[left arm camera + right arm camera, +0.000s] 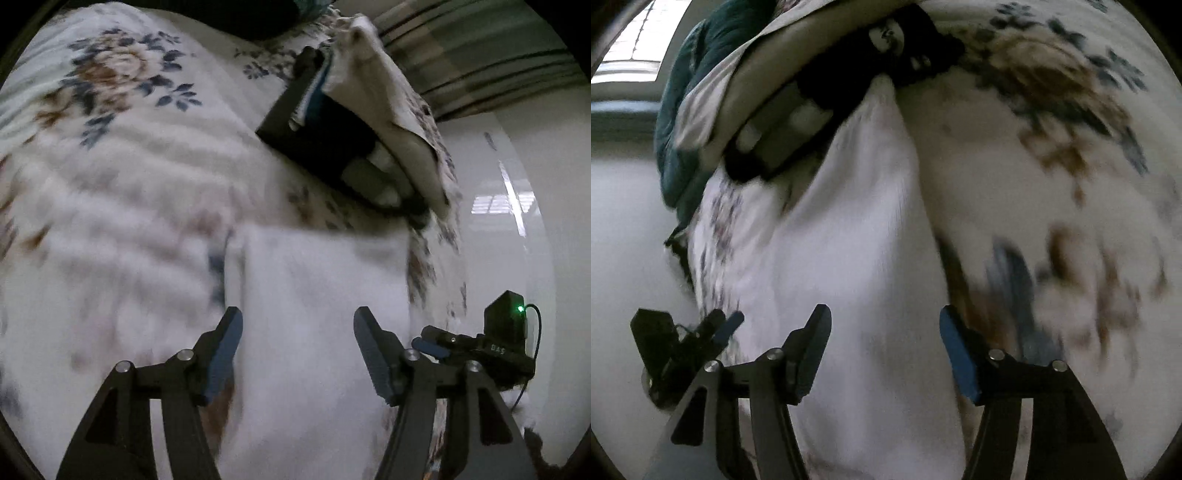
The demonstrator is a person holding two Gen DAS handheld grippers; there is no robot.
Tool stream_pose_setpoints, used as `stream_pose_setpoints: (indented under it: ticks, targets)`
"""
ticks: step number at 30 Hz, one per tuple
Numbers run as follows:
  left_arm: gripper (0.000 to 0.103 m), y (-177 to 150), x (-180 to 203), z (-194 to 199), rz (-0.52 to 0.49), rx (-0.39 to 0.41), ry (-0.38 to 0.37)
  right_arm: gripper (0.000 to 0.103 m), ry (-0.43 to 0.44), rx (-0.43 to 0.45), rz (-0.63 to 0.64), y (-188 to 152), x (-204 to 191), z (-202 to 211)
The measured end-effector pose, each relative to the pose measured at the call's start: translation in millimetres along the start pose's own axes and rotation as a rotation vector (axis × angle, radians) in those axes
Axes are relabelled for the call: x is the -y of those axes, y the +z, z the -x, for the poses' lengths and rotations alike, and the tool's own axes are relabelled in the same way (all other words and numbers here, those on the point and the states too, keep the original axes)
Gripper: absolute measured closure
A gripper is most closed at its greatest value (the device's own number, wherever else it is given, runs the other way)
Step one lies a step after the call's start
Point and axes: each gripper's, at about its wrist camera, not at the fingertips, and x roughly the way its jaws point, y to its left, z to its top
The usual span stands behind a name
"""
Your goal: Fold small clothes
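A plain white cloth [317, 295] lies flat on a floral bedspread [122, 147], near the bed's edge. It also shows in the right wrist view [857, 258]. My left gripper [297, 321] is open and empty, hovering over the cloth's near part. My right gripper [884, 317] is open and empty above the same cloth; it appears in the left wrist view [436, 341] at the cloth's right side. The left gripper shows in the right wrist view [720, 325] at the left. Both views are blurred.
A black garment with white markings [332, 140] lies beyond the cloth, under a folded cream cloth [384, 85]. A dark teal fabric [683, 122] sits at the bed's far corner. A glossy white floor [509, 206] lies past the bed edge.
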Motion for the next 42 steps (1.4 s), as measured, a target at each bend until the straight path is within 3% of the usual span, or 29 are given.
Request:
stream_pose_setpoints:
  ticks: [4,8,14,17,22,24,25,26,27,28,29,30,36,42]
  targets:
    - [0.042,-72.1,-2.5,48.2,-0.001,-0.008,0.034,0.033,0.017,-0.084,0.007,-80.9,17.9,34.4]
    - [0.038,-153.0,-31.1,67.6,0.042,-0.076,0.088,0.031,0.03,-0.183,-0.03,-175.8,58.5,42.1]
    - [0.038,-256.1,-94.5,36.4,0.171,-0.237,0.127,0.03,0.075,-0.338,-0.174,-294.7,119.4,-14.0]
    - [0.038,-285.7,-109.5,12.0,0.211,-0.291,0.066,0.03,0.099,-0.38,-0.207,-330.8,132.7,-50.7]
    - [0.037,-296.0,-100.4,10.3,0.178,-0.229,0.032,0.03,0.168,-0.375,-0.257,-354.9,128.8,-95.7]
    - [0.043,-296.6,-89.8,11.6,0.157,-0.218,0.025,0.03,0.196,-0.35,-0.274,-358.9,121.5,-105.8]
    - [0.063,-296.9,-83.7,14.1,0.135,-0.211,0.045,0.031,0.216,-0.338,-0.285,-362.1,118.4,-108.1]
    - [0.079,-297.1,-79.4,14.6,0.114,-0.213,0.083,0.04,0.228,-0.333,-0.29,-363.9,113.3,-111.4]
    - [0.085,-297.5,-78.0,16.7,0.108,-0.209,0.099,0.062,0.245,-0.333,-0.288,-365.9,108.0,-114.0]
    - [0.095,-297.6,-80.9,21.9,0.133,-0.201,0.082,0.073,0.257,-0.344,-0.284,-369.3,103.7,-116.2]
    - [0.095,-297.9,-85.4,27.3,0.168,-0.195,0.046,0.084,0.262,-0.343,-0.279,-373.6,98.2,-116.5]
    - [0.095,-298.3,-86.9,32.8,0.19,-0.186,0.033,0.085,0.265,-0.332,-0.277,-374.9,95.2,-114.2]
    - [0.095,-294.7,-62.7,64.8,0.237,-0.151,-0.067,0.088,0.304,-0.28,-0.242,-376.0,73.7,-80.5]
    - [0.095,-246.2,-15.0,83.6,0.248,-0.05,-0.179,0.088,0.355,-0.18,-0.192,-341.4,53.7,-12.9]
